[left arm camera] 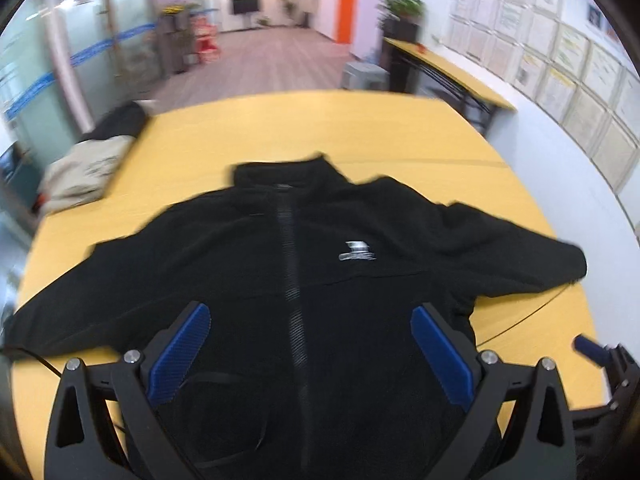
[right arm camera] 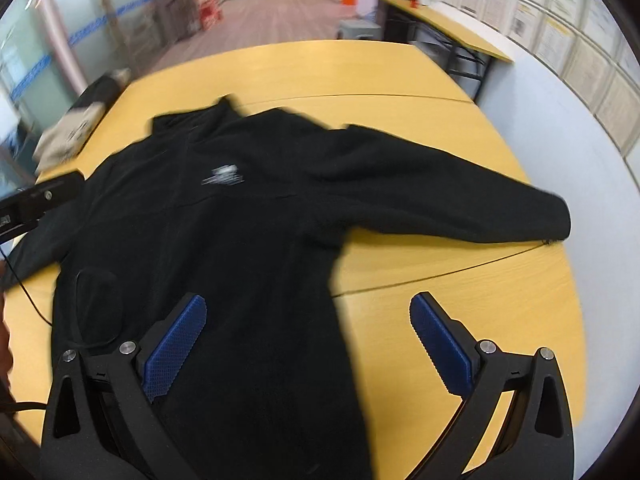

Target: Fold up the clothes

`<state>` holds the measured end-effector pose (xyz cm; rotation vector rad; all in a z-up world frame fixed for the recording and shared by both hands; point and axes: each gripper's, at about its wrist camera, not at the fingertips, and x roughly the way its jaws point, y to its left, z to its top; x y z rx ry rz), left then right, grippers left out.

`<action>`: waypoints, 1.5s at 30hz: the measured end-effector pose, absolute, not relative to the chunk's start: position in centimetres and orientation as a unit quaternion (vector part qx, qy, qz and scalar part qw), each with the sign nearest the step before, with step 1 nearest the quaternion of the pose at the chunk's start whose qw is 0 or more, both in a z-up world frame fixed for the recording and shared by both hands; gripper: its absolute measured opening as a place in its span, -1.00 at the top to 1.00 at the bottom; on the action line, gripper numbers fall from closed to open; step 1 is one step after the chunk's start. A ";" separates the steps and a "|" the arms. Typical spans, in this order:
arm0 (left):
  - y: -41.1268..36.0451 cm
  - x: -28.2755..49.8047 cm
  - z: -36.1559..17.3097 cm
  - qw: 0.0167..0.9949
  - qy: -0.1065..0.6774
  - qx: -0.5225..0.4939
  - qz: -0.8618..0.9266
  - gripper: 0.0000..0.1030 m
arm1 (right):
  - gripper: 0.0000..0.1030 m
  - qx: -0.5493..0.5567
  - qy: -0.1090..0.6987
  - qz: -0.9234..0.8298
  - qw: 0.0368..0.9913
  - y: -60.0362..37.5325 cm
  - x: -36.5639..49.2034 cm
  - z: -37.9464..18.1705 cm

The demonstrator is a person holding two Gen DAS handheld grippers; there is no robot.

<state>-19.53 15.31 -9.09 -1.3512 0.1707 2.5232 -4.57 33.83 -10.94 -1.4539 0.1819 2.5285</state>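
A black zip-up fleece jacket (left arm camera: 320, 264) lies flat, front up, on the yellow table (left arm camera: 320, 132), sleeves spread to both sides, collar at the far end. It has a small white chest logo (left arm camera: 357, 251). My left gripper (left arm camera: 310, 320) is open above the jacket's lower middle, over the zipper. In the right wrist view the jacket (right arm camera: 240, 220) fills the left and middle; its right sleeve (right arm camera: 460, 204) stretches right. My right gripper (right arm camera: 308, 312) is open over the jacket's lower right hem edge. Both hold nothing.
A pile of beige and dark clothes (left arm camera: 88, 168) sits at the table's far left corner. The right gripper's tip (left arm camera: 592, 348) shows at the left wrist view's right edge. A thin black cable (right arm camera: 24, 288) runs at the left. A second table (left arm camera: 448, 72) stands behind.
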 end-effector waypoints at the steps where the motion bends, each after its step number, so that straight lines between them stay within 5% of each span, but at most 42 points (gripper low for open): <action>1: 17.7 -20.9 -10.4 0.160 0.073 -0.460 0.870 -1.00 | -0.99 -0.487 0.069 0.861 0.128 36.2 -4.5 -11.9; 9: 32.1 -27.5 -18.6 0.295 0.133 -0.437 0.839 -1.00 | -1.00 -0.425 0.208 0.848 0.240 59.9 -3.5 -18.2; 23: 42.1 -30.9 -25.5 0.381 0.205 -0.422 0.797 -1.00 | -0.73 -0.439 0.243 0.795 0.342 72.7 -5.8 -24.1; 26: 42.4 -30.7 -25.4 0.382 0.201 -0.419 0.799 -1.00 | -0.47 -0.430 0.237 0.803 0.339 72.7 -6.5 -23.9; 27: 42.4 -30.6 -25.5 0.382 0.200 -0.416 0.801 -1.00 | -0.16 -0.424 0.238 0.806 0.337 72.8 -6.6 -23.9; 28: 42.4 -30.5 -25.5 0.381 0.199 -0.414 0.802 -1.00 | 0.46 -0.417 0.241 0.810 0.334 72.8 -6.6 -23.8; 30: 42.4 -30.3 -25.5 0.380 0.198 -0.413 0.804 -1.00 | 0.74 -0.399 0.267 0.817 0.320 72.9 -6.1 -23.6; 36: 43.7 -29.6 -24.8 0.384 0.196 -0.401 0.808 -1.00 | 0.82 -0.296 0.282 0.859 0.307 70.3 -2.0 -18.3; 45: 44.5 -29.2 -23.2 0.371 0.201 -0.406 0.811 -0.97 | 0.81 -0.190 0.189 0.922 0.280 63.0 1.0 -7.3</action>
